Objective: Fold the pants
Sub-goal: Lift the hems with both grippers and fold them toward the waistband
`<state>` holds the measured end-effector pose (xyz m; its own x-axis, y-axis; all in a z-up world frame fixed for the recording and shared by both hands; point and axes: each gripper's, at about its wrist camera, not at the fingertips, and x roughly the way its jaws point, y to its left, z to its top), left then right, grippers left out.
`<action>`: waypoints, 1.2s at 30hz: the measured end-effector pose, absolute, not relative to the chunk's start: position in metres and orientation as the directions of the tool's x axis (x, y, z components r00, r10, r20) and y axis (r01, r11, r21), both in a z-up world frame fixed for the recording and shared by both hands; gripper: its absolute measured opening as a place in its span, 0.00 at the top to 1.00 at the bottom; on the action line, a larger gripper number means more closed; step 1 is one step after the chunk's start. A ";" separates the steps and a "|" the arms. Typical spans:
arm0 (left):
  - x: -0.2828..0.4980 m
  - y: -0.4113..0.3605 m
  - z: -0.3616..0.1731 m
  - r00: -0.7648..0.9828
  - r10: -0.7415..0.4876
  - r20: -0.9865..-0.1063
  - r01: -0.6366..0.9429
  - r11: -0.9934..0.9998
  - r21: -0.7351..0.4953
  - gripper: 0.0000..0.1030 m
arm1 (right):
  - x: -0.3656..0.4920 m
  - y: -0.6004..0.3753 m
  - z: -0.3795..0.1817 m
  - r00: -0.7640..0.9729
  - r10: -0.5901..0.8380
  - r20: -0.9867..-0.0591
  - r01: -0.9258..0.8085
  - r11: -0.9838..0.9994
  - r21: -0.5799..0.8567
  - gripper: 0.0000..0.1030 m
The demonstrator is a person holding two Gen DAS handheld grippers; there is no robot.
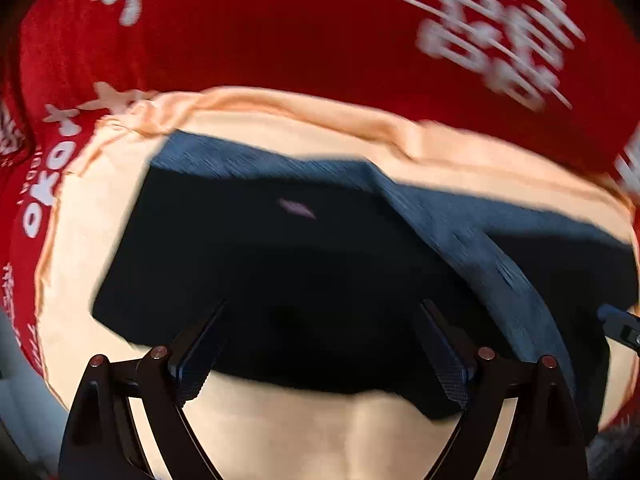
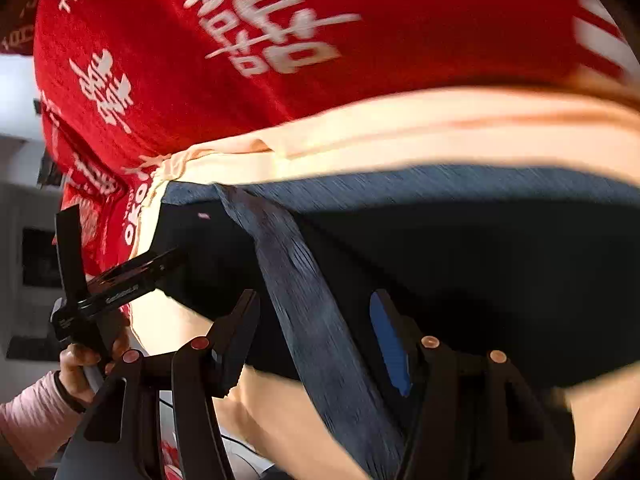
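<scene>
The right gripper hangs open above dark folded pants on peach cloth; the left gripper shows at left.

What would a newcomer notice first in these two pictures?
First the red cloth with white print, filling the top of both views. Next the dark pants, folded on a peach cloth in the middle. A grey-blue band of the pants runs between the right gripper's open jaws.

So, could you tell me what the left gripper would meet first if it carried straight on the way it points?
Most likely the dark pants: the left gripper points down at them, jaws open, nothing between. How far above the fabric it is, I cannot tell.
</scene>
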<state>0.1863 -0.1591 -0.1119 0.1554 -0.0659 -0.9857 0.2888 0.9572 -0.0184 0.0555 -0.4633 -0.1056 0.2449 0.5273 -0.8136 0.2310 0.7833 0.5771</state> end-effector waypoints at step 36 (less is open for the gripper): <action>-0.026 -0.350 -0.157 -0.137 -0.257 -0.957 0.595 0.751 -0.287 0.10 | -0.306 -0.550 -0.205 0.293 0.463 -0.836 0.682 0.512 0.522 0.63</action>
